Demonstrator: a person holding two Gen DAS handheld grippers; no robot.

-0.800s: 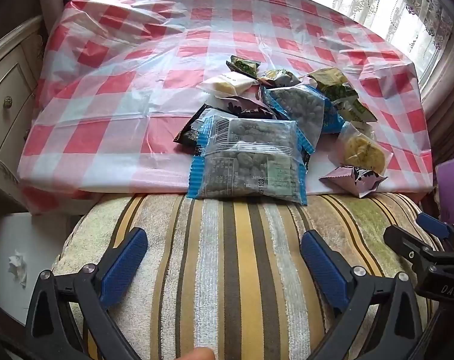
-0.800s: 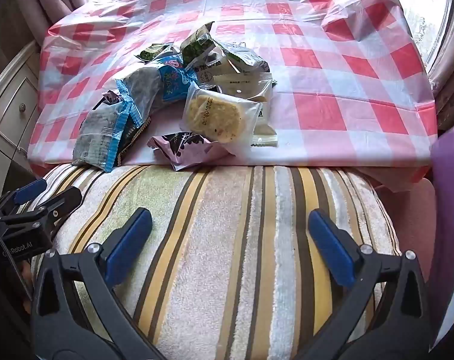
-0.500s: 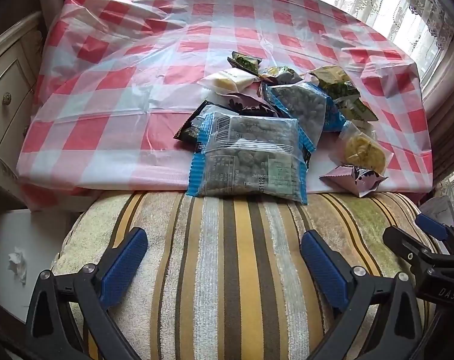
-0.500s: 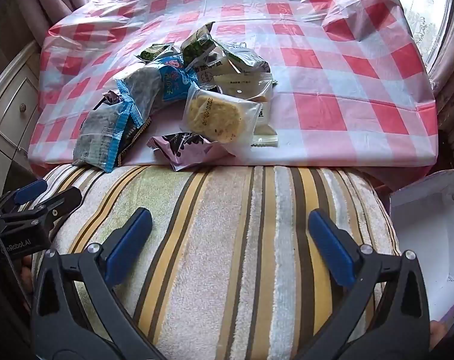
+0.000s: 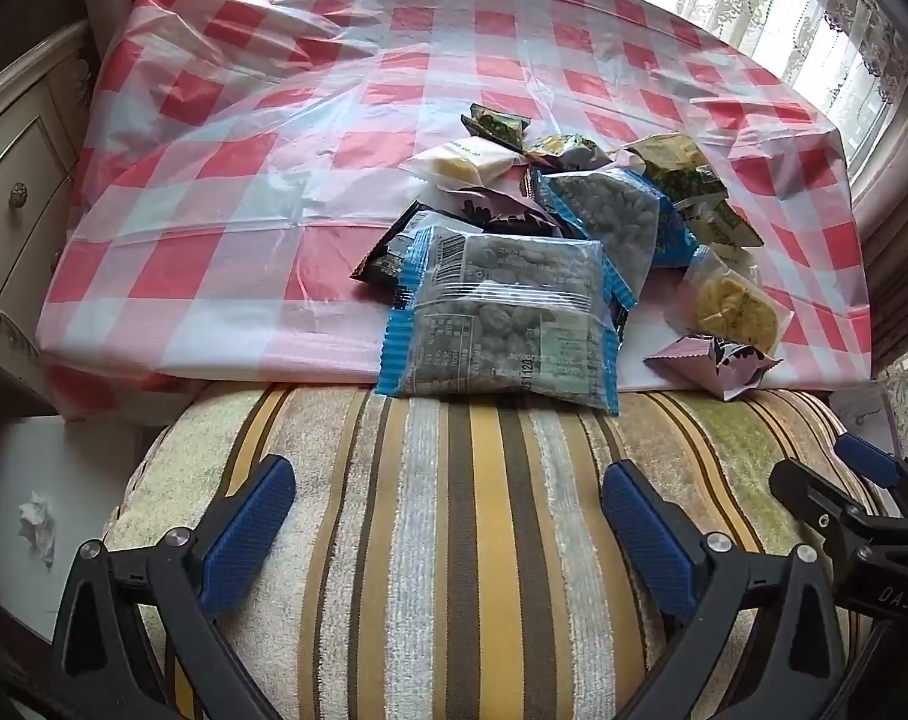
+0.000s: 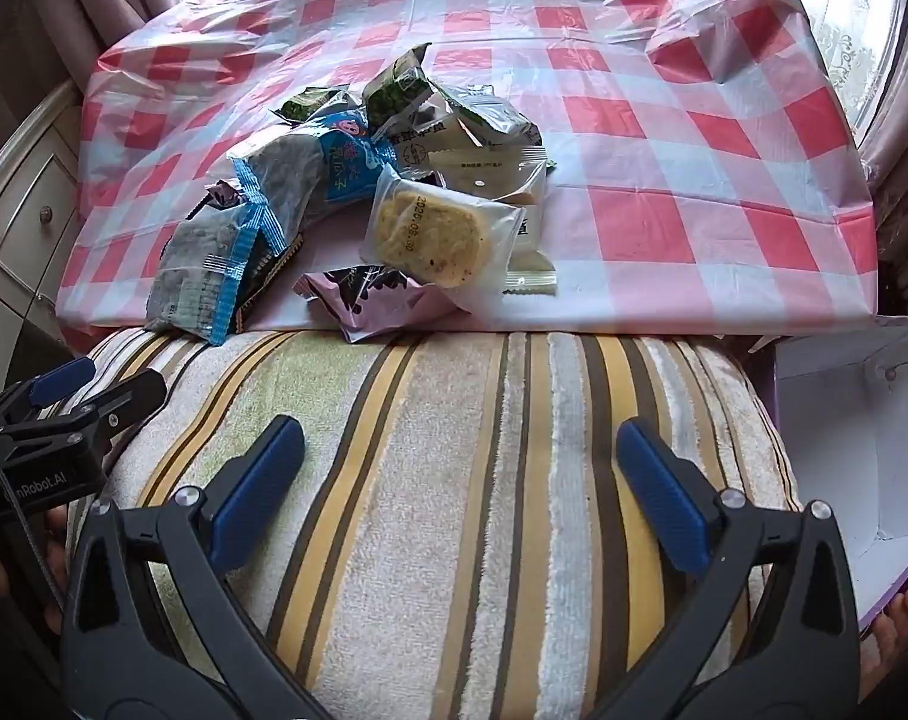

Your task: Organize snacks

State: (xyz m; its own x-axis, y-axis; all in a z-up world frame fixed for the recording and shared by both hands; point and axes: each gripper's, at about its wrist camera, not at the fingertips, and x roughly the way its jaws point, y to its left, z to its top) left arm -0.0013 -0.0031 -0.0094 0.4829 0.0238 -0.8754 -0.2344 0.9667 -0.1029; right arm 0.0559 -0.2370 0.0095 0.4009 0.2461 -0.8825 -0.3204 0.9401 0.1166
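A heap of snack packets lies at the near edge of a table with a red-and-white checked cloth [image 5: 244, 192]. In front is a clear blue-edged bag of nuts [image 5: 502, 324], also in the right wrist view [image 6: 205, 276]. A clear-wrapped round cracker [image 6: 430, 234] and a pink packet [image 6: 376, 300] lie near the edge. My left gripper [image 5: 448, 516] is open and empty above a striped cushion [image 5: 454, 540]. My right gripper [image 6: 460, 486] is open and empty above the same cushion [image 6: 454, 450].
An open white box with purple outside [image 6: 856, 438] sits at the right of the cushion. A cream drawer cabinet [image 5: 16, 180] stands left of the table. A white surface with crumpled tissue [image 5: 37, 522] is lower left. Curtained windows are behind.
The white and purple box has come into view at the right of the cushion, lowered and turned open side up. Both grippers stay open and nearly still.
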